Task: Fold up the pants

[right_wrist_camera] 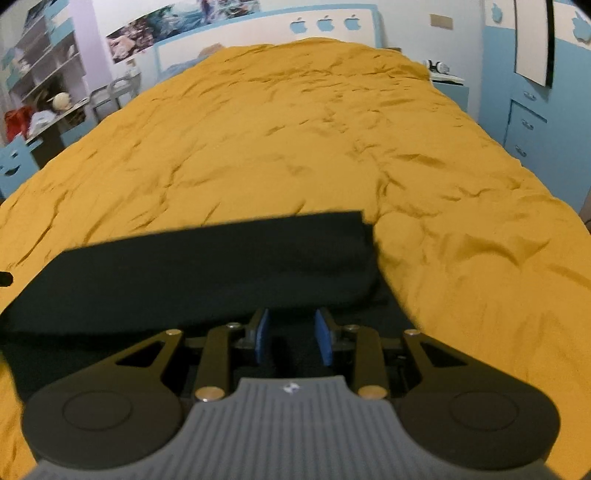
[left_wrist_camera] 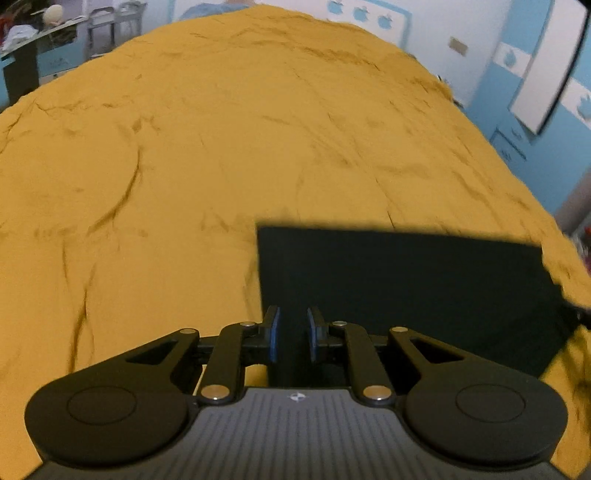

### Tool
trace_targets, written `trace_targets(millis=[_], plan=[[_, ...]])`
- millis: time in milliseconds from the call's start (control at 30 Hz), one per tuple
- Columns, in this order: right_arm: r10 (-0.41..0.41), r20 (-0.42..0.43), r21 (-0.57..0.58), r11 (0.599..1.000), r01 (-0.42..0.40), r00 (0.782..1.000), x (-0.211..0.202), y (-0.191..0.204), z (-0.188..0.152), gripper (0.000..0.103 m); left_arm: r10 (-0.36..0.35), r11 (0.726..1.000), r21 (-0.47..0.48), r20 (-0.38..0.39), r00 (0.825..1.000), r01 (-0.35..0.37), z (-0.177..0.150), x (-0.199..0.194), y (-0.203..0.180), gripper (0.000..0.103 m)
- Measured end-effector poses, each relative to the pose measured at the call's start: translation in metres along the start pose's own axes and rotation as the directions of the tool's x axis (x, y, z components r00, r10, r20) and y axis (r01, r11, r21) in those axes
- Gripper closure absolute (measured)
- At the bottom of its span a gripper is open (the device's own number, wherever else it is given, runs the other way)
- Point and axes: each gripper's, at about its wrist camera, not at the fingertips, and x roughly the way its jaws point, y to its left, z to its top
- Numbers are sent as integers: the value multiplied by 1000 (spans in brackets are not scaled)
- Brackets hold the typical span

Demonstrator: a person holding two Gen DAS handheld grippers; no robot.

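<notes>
On the bed (right_wrist_camera: 258, 147), under a rumpled mustard cover, the black pants (right_wrist_camera: 207, 273) lie near its foot. My left claw (left_wrist_camera: 293, 334) and right claw (right_wrist_camera: 291, 336) each pinch their dark cloth. Blue apple shapes (right_wrist_camera: 325, 23) dot the headboard; no writing is legible.

Black pants (right_wrist_camera: 207, 266) of matt, smooth cloth lie on a bed (right_wrist_camera: 295, 147) covered in mustard-yellow fabric, soft, matt and heavily creased. The left claw (left_wrist_camera: 293, 334) and right claw (right_wrist_camera: 293, 336) are matt black plastic with silvery metal pivot pins, blue rubbery pads (right_wrist_camera: 263, 334), and a ribbed grey plastic housing. Cupboards (right_wrist_camera: 524, 125) show smooth, painted blue panels.
</notes>
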Motion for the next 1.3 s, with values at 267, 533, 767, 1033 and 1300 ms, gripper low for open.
trace_targets(millis=[267,533,767,1033,1300], plan=[[-14,-47,-70,998,11,999,1,12,-43,79,77,994,-76,-53,996,-81,-51,6,6,83],[-32,-71,-98,995,25,997,-13,13,-53,78,104,993,-48,-48,993,-107,-70,-17,-1,81],[33,-72,56,998,-29,997,-72,-13,-43,64,85,990,-119,74,994,-76,-62,-62,6,50],[62,50,97,993,-67,997,-72,-1,-3,69,-7,940,-339,97,995,39,-41,-23,38,39],[150,80,74,985,-156,985,-20,50,0,87,-116,860,-488,91,989,146,-54,19,62,39]])
